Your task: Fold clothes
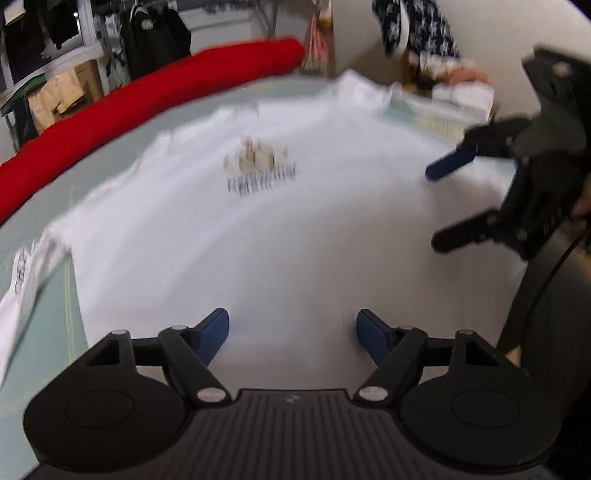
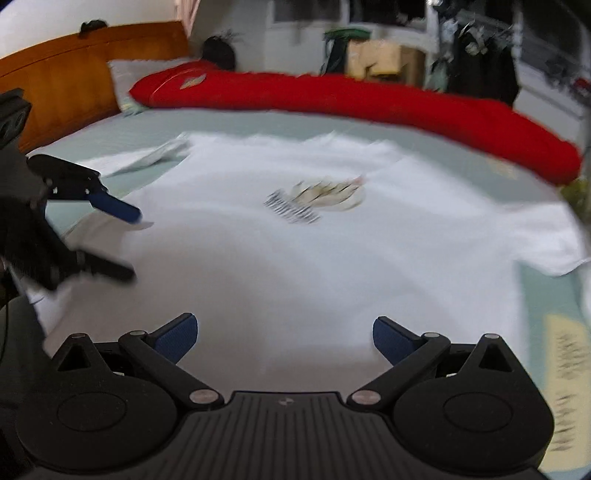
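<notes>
A white T-shirt [image 1: 258, 240] with a small chest print [image 1: 260, 166] lies spread flat on the pale green bed; it also shows in the right wrist view [image 2: 295, 266]. My left gripper [image 1: 292, 334] is open and empty, low over the shirt's near edge; it also shows in the right wrist view [image 2: 129, 242] at the left. My right gripper [image 2: 285, 338] is open and empty over the shirt's near edge; it also shows in the left wrist view [image 1: 434, 206] at the right. Both views are motion blurred.
A long red bolster [image 2: 369, 99] lies along the bed's far side, also in the left wrist view [image 1: 147, 107]. A wooden headboard [image 2: 74, 74] and a pillow [image 2: 140, 74] are at the left. Folded clothes [image 1: 461, 92] sit at the far corner. Hanging dark clothes [image 1: 155, 33] and boxes stand behind.
</notes>
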The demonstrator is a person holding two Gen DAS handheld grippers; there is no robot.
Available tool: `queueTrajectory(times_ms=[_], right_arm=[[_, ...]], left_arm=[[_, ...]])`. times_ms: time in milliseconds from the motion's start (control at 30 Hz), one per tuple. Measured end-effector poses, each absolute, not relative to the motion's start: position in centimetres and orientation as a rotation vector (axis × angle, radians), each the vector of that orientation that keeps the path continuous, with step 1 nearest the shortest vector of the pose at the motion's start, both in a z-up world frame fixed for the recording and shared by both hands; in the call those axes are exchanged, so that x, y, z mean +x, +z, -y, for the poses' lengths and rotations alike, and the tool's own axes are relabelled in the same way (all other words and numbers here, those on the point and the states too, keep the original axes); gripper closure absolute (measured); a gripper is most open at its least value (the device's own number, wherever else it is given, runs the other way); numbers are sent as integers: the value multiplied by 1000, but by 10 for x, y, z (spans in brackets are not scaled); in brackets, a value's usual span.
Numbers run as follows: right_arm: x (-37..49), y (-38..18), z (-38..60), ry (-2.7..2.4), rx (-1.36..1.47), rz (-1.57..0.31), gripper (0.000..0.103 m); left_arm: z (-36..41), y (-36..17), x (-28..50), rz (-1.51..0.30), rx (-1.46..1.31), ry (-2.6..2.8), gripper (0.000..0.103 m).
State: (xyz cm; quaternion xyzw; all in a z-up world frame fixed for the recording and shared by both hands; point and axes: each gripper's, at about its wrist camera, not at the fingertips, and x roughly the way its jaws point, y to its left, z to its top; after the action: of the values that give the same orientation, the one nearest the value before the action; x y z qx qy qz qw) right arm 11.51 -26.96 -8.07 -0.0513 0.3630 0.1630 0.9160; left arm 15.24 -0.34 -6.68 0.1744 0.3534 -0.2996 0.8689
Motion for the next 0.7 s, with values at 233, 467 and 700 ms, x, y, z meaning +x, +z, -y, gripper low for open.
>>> queueTrajectory(times_ms=[233, 467, 700], right_arm=[[50, -98, 298, 257, -89, -746, 0], [36, -78, 332, 177, 14, -689, 0], [10, -97, 357, 87, 108, -762, 0]], left_arm=[[-34, -65, 109, -775, 280, -547, 21], [-25, -48, 124, -691, 246, -537, 21], [-26, -67, 124, -742, 194, -513, 20]])
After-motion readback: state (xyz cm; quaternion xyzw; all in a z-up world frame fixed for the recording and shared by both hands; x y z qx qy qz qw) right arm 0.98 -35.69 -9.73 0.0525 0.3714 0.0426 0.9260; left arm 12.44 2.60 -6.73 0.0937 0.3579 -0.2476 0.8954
